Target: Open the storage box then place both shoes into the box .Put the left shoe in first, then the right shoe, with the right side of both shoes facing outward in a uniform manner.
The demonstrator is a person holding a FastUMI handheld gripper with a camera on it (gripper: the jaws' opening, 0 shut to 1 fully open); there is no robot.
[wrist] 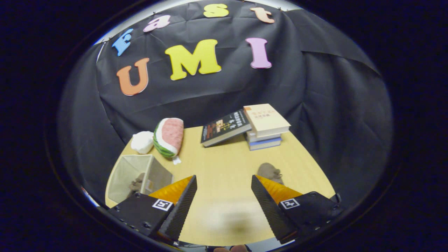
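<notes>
Seen from the gripper view, the gripper (pixel 224 196) hangs above a pale wooden table (pixel 224 210) with its two black fingers (pixel 182 206) spread wide apart and nothing held between them; only bare tabletop lies in the gap. Each finger carries an orange panel and a small square black-and-white marker on its housing. Beyond the left finger and a little outside it stands the storage box (pixel 136 175), a clear-walled container near the table's left edge with its opening showing, and one brownish-grey shoe (pixel 136 182) can be seen inside it, partly hidden by the finger housing. Just beyond the tip of the right finger lies a second brownish-grey shoe (pixel 269 172) on the open tabletop, well apart from the box; which way it faces is too small to tell. Farther back, past the box, a plush toy shaped like a watermelon slice (pixel 169 137) rests on the table, with a white crumpled soft object (pixel 142 141) touching its left side. Toward the far edge, right of centre, sits a stack of books (pixel 266 131), a cream-covered one on top, and a dark-covered book (pixel 224 127) leans tilted against the stack's left side. Black cloth closes the booth behind the table.
</notes>
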